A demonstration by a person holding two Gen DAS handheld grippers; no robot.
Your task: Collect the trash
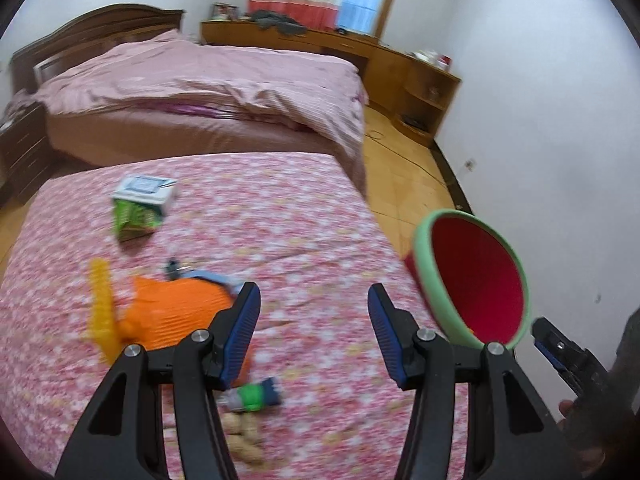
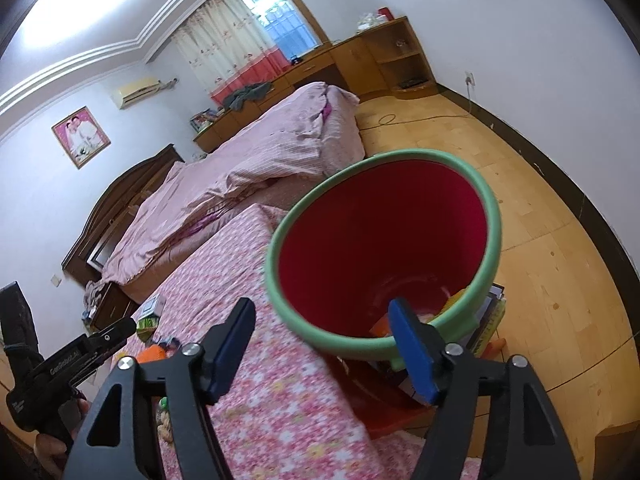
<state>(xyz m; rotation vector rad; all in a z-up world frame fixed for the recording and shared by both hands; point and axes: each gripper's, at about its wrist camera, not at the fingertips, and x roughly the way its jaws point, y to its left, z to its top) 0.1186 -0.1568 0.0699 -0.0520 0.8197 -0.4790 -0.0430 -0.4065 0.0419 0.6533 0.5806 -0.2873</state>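
At the far left of the left wrist view a yellow ridged strip (image 1: 100, 304) lies on the pink floral cover (image 1: 280, 216), touching a crumpled orange wrapper (image 1: 180, 312); above them, in the upper left of the cover, stands a green-and-white carton (image 1: 140, 208). Lower down, just left of centre, a small green-and-blue packet (image 1: 256, 396) rests beside a few peanuts (image 1: 244, 436). The left gripper (image 1: 314, 332) hangs over the middle of the cover with its blue pads spread and nothing between them. Toward the right, off the cover's edge, sits the red bin with a green rim (image 1: 424, 256). In the right wrist view the bin (image 2: 288, 240) fills the centre, with some orange and yellow scraps showing at its bottom, and the right gripper (image 2: 324, 344) is poised at its near rim, jaws wide apart and empty. My reading is that one piece has gone into the bin and the step in hand is fetching the next. That calls for the left gripper to drop toward the nearest litter, probably the orange wrapper or the small packet, line its pads across it and pinch before carrying it rightward over the rim.
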